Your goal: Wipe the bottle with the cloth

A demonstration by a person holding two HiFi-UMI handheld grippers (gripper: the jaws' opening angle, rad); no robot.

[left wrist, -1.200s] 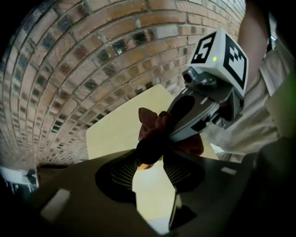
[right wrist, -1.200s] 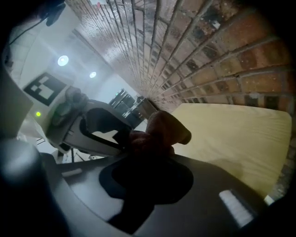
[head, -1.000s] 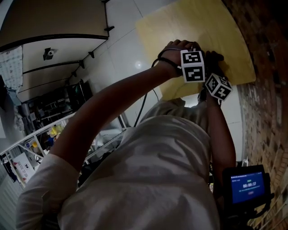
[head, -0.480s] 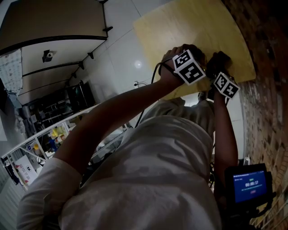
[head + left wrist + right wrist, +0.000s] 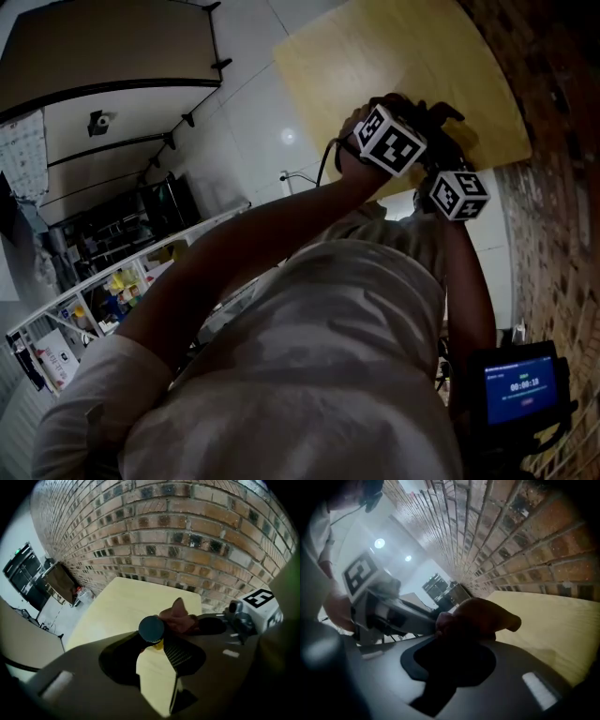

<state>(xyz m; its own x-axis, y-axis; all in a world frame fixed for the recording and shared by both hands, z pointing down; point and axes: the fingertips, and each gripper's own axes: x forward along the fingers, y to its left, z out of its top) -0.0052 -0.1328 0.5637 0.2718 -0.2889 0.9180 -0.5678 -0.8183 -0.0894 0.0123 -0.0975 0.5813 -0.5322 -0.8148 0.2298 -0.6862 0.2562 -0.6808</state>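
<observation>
wiping is under way: the left gripper [image 5: 157, 641], jaws just closing in, clamps the bottle [image 5: 151, 629] above the table [image 5: 117, 609]. the right gripper [image 5: 457, 637] pinches the cloth [image 5: 480, 617] beside its neck. the next move likely calls for rubbing down the body.

The bottle [image 5: 151, 630] is seen cap-end on: a round dark cap with a glimpse of yellow just beneath it, the body hidden. It is over the near part of the pale wooden table [image 5: 123, 606]; whether it rests there cannot be told. The cloth [image 5: 180, 618], reddish-brown and bunched with one corner poking up, touches the cap's side, also over the table.
</observation>
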